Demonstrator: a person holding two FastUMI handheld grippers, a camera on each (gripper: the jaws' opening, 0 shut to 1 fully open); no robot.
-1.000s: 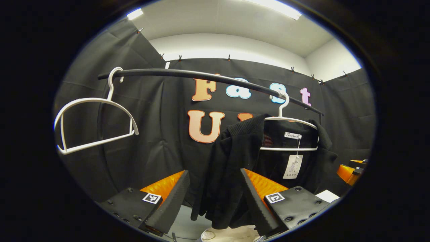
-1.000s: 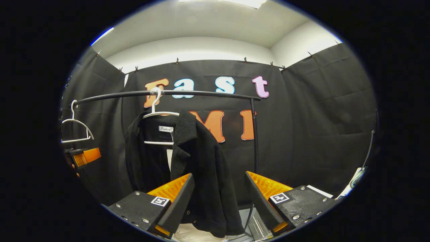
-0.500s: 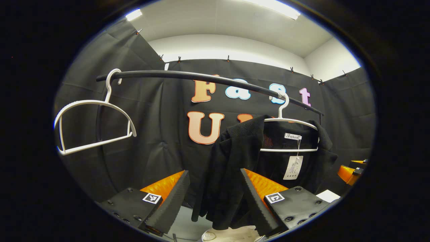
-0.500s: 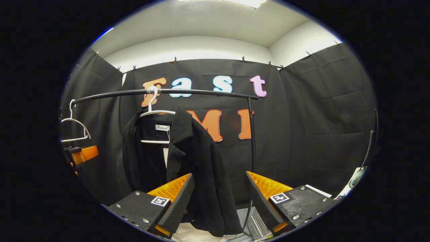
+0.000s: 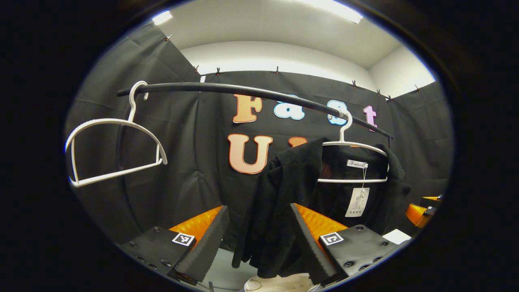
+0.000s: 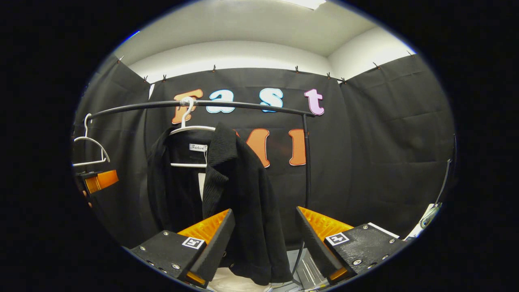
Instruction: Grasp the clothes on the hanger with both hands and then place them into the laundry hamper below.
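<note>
Left gripper view: our left gripper [image 5: 257,239] has its black-and-orange fingers spread wide, nothing between the pads, lined up on the near front panel of the black knit cardigan [image 5: 284,202]. The cardigan hangs on a white plastic hanger [image 5: 352,162] hooked over the black metal rail [image 5: 243,90]. One shoulder has slid toward the middle, so the fabric bunches and drapes low, likely why we're aiming at the hanging panel rather than the collar. A paper tag [image 5: 357,201] dangles inside the neck. A second, empty white hanger [image 5: 113,150] sits further along the rail, well apart. The pale rim of the laundry hamper [image 5: 284,282] peeks below the hem, so a straight drop should land it. The right gripper's orange finger shows at the far edge, beside the other side of the garment. Right gripper view: our right gripper [image 6: 265,239] is likewise spread open and empty, framing the opposite front panel of the cardigan [image 6: 239,194], not touching as far as we can tell. The hanger [image 6: 190,138] hangs near the rail's upright post [image 6: 307,162]. Judgement: both sides are staged for a symmetric pinch, grasp not yet made. Main risk is the hanger hook snagging on the rail.
</note>
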